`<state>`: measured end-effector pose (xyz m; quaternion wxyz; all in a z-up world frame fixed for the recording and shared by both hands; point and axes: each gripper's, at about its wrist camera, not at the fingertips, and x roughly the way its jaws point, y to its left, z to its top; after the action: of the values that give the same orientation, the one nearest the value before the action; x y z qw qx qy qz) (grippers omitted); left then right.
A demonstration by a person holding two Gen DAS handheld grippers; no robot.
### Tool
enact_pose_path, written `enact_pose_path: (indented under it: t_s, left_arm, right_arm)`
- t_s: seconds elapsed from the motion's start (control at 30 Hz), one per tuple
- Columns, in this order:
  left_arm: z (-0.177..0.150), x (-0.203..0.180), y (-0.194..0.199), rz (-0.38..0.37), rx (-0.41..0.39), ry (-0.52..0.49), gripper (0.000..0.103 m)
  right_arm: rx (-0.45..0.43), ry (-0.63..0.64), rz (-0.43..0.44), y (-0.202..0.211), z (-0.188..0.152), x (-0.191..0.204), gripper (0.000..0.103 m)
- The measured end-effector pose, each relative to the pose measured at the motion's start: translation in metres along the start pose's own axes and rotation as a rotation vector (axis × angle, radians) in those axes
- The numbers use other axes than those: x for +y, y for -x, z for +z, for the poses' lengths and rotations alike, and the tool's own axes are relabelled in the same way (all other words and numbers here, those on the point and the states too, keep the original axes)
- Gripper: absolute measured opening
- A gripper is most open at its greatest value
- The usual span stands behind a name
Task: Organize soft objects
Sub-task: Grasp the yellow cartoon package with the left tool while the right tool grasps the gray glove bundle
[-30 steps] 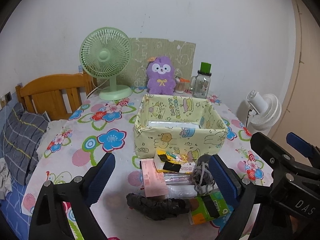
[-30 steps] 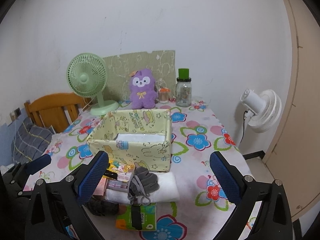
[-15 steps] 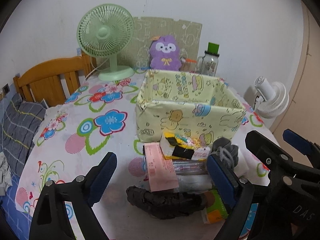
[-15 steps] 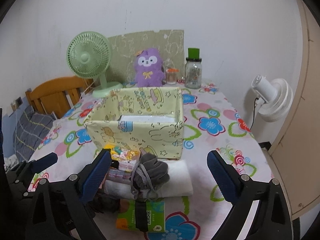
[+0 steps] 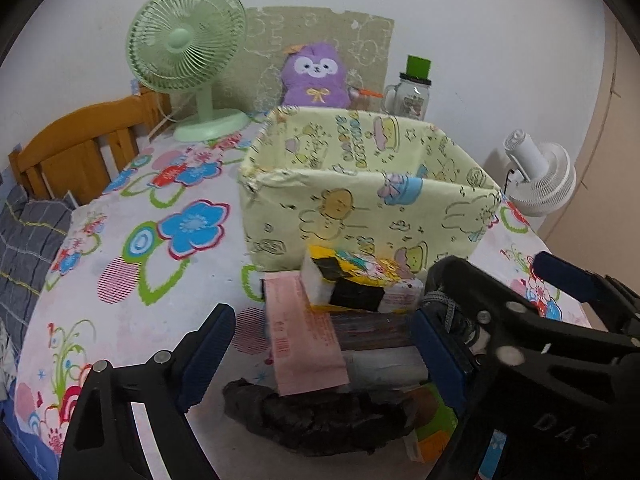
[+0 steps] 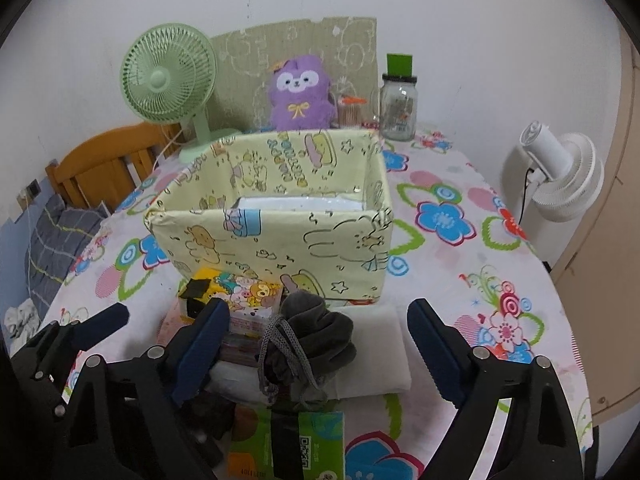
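Note:
A pile of soft things lies on the floral tablecloth in front of a yellow-green cartoon fabric box point(image 5: 360, 208). It holds a pink packet point(image 5: 304, 344), a black crumpled cloth point(image 5: 320, 420), cartoon tissue packs point(image 5: 360, 280), a grey glove bundle point(image 6: 312, 336), a white folded cloth point(image 6: 376, 344) and a green tissue pack point(image 6: 288, 440). My left gripper point(image 5: 324, 344) hangs open over the pink packet and black cloth. My right gripper point(image 6: 318, 334) is closing but still wide. The grey bundle lies between its fingers, which do not touch it.
At the back stand a green desk fan point(image 5: 188, 48), a purple plush point(image 5: 316, 76) and a glass jar with a green lid point(image 5: 412, 92). A wooden chair point(image 5: 80, 144) is at the left. A white fan point(image 6: 560, 176) stands beyond the table's right edge.
Both grippers have sunk and come nearer to the pile, pointing more steeply down. The box and pile now fill more of each view. The right jaws have narrowed a little.

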<state>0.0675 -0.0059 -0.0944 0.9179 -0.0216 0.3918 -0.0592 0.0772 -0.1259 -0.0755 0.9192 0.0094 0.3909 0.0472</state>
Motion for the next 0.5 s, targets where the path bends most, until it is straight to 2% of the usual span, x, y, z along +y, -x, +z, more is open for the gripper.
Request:
enact_pose_path:
  t_s: [0.3, 0.37, 0.43, 0.5]
  left_arm:
    - [0.0, -0.003, -0.016, -0.02, 0.047, -0.014, 0.089]
    - [0.0, -0.004, -0.019, -0.018, 0.056, -0.015, 0.089]
    - [0.0, -0.005, -0.022, -0.017, 0.063, -0.016, 0.089]
    - [0.0, -0.007, -0.023, -0.006, 0.066, -0.026, 0.089]
  right_arm:
    - [0.091, -0.025, 0.03, -0.026, -0.002, -0.003, 0.087]
    - [0.113, -0.026, 0.049, -0.03, -0.001, -0.004, 0.082]
    - [0.128, -0.033, 0.067, -0.033, -0.002, -0.004, 0.068]
    - [0.142, -0.035, 0.072, -0.037, -0.003, -0.005, 0.061]
